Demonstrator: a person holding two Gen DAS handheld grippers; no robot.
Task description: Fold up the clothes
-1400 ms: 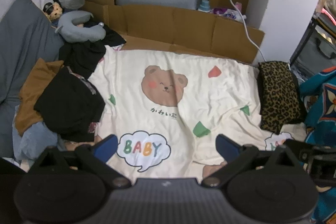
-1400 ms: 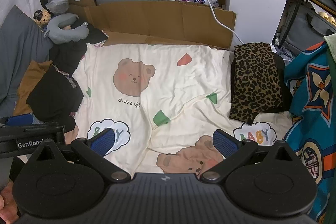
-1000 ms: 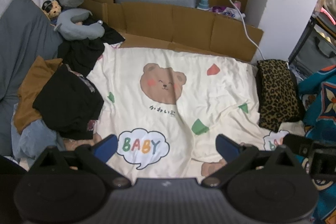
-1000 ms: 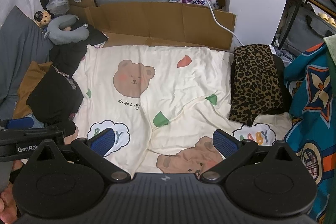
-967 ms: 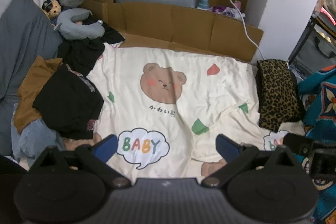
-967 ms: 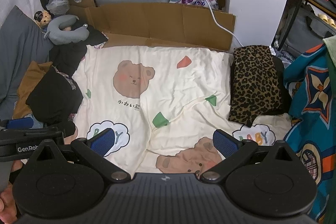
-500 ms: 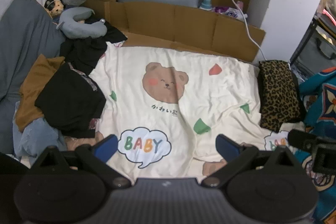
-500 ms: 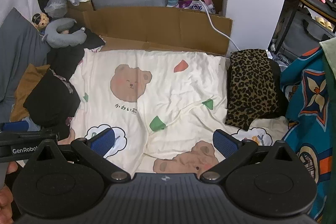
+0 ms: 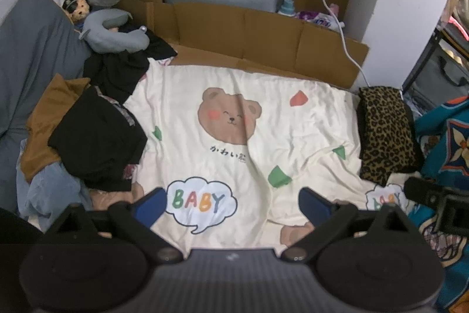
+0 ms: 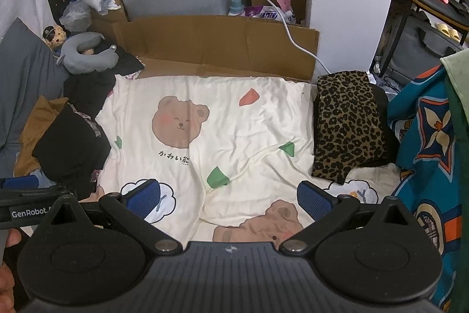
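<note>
A pile of unfolded clothes lies at the left of the cream bear-print sheet (image 9: 287, 137): a black garment (image 9: 96, 140) on top, a brown one (image 9: 44, 134) and a light-blue one (image 9: 44, 189) under it. The pile also shows in the right wrist view (image 10: 70, 148). A folded leopard-print garment (image 9: 384, 134) lies at the sheet's right edge, also in the right wrist view (image 10: 348, 128). My left gripper (image 9: 231, 203) is open and empty above the sheet's near edge. My right gripper (image 10: 230, 195) is open and empty, to the right of the left one.
A cardboard wall (image 9: 263, 34) bounds the far side. A grey neck pillow (image 9: 114, 31) and a small plush bear (image 9: 76, 8) sit far left beside a grey cushion (image 9: 26, 55). A teal patterned cloth (image 10: 431, 143) hangs at the right. A white cable (image 10: 281, 19) runs down the wall.
Both grippers have drawn back and risen a little, so the views take in more of the far wall. Jaws stay open. The clothes have not moved.
</note>
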